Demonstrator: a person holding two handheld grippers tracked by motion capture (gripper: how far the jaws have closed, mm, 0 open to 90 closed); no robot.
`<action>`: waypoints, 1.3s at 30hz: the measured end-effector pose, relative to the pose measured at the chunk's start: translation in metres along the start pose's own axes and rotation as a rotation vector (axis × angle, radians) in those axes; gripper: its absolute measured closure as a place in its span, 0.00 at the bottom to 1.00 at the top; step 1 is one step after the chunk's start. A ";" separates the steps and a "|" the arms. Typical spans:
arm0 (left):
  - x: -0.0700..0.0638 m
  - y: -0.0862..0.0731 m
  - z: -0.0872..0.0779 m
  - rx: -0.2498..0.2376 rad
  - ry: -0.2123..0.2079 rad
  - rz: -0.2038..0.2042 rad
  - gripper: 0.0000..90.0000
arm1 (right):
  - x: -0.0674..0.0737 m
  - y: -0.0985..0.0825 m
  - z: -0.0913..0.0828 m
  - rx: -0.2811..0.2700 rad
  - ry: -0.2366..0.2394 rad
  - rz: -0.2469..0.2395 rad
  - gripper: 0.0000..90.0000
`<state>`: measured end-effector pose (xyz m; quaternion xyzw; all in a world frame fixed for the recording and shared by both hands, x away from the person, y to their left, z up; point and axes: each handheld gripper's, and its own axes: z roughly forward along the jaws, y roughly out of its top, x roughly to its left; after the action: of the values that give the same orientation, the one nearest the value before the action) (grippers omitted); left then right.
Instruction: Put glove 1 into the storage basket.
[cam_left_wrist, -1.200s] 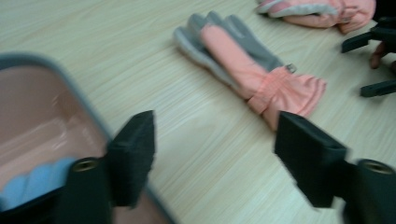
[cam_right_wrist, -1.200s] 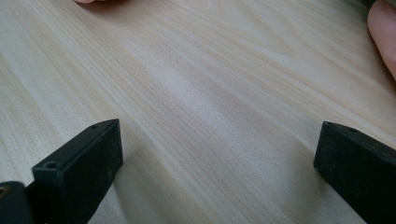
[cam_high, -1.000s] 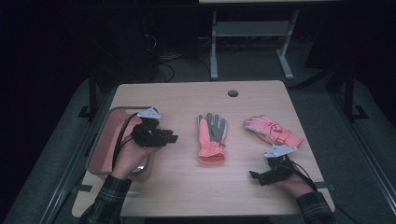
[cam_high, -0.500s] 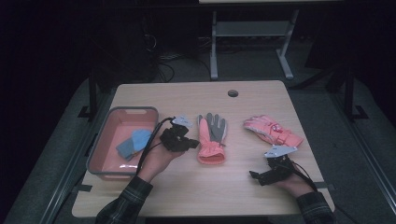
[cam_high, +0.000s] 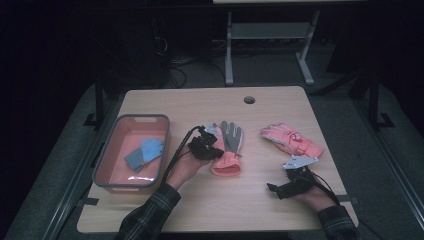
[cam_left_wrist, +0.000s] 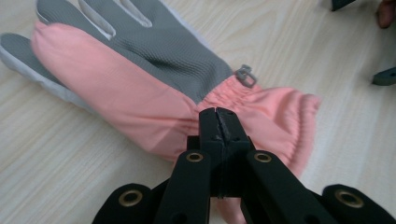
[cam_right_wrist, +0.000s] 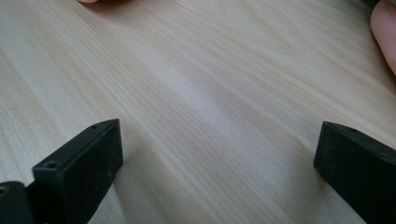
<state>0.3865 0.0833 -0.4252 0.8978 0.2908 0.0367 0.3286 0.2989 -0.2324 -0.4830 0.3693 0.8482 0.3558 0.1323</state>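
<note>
A: Where was the left gripper?

B: In the high view it sat low over the table, at the cuff end of the middle glove. The bin lay on its other side, a short way off, with a blue cloth inside.

A: And its jaws?

B: In the left gripper view the gripper had its jaws pressed flat together, no gap between them. They had just been closing. Their tips met right at the gathered pink wrist of the glove, whose grey palm and fingers ran on beyond them.

A: Did it have the glove?

B: The tips sat against the pink fabric, but I couldn't tell whether any was pinched between them.

A: The right gripper?

B: It rested on the table near the front edge, well to the right of the middle glove. In the right gripper view the gripper had its jaws wide apart with bare wood between them, holding nothing.

A: Anything near it?

B: A second glove lay just beyond it, apart from its jaws.
</note>
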 end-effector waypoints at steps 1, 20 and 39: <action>0.000 -0.001 0.002 -0.003 -0.005 -0.004 1.00 | 0.000 0.000 0.000 0.000 0.000 0.000 0.01; -0.043 0.000 0.011 0.025 -0.141 0.073 1.00 | 0.001 0.000 0.000 0.002 0.003 0.002 0.01; -0.079 0.003 0.011 0.022 -0.217 0.143 1.00 | 0.000 0.000 0.000 -0.001 0.005 -0.004 0.01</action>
<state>0.3251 0.0319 -0.4220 0.9185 0.1893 -0.0406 0.3447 0.2982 -0.2323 -0.4830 0.3667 0.8491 0.3567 0.1313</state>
